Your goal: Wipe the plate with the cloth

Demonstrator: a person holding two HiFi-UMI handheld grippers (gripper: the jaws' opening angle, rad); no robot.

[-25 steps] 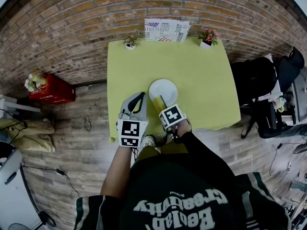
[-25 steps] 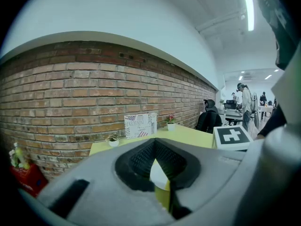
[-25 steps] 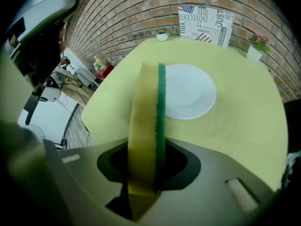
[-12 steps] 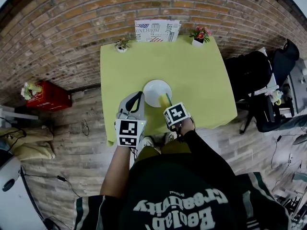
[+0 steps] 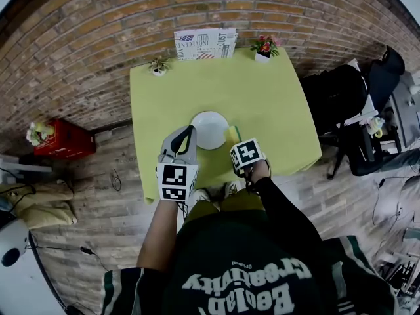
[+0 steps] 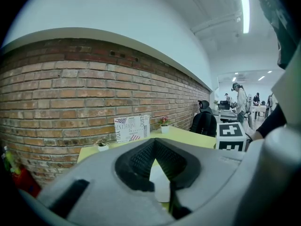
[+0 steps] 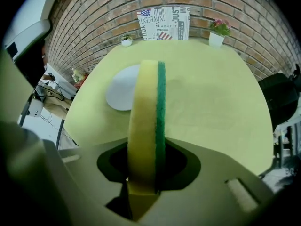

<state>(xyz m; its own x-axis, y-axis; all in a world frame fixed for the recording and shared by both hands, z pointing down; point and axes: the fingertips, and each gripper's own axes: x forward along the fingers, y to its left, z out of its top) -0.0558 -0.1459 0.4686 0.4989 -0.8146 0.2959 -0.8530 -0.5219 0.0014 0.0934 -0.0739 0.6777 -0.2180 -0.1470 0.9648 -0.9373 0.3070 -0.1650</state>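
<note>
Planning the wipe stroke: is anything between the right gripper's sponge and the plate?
Nothing. In the head view the sponge in the right gripper sits just off the right edge of the plate, with only bare green table there.

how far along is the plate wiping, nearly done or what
Done: the right gripper is clamped on the yellow-green sponge.

In hand: the sponge hangs over the green tablecloth, just right of the plate and not on it. The left gripper, jaw tips together, sits at the plate's left rim.

Left: the plate looks plain white, but the pictures can't show whether it has been wiped. The sponge probably needs to go onto it.
</note>
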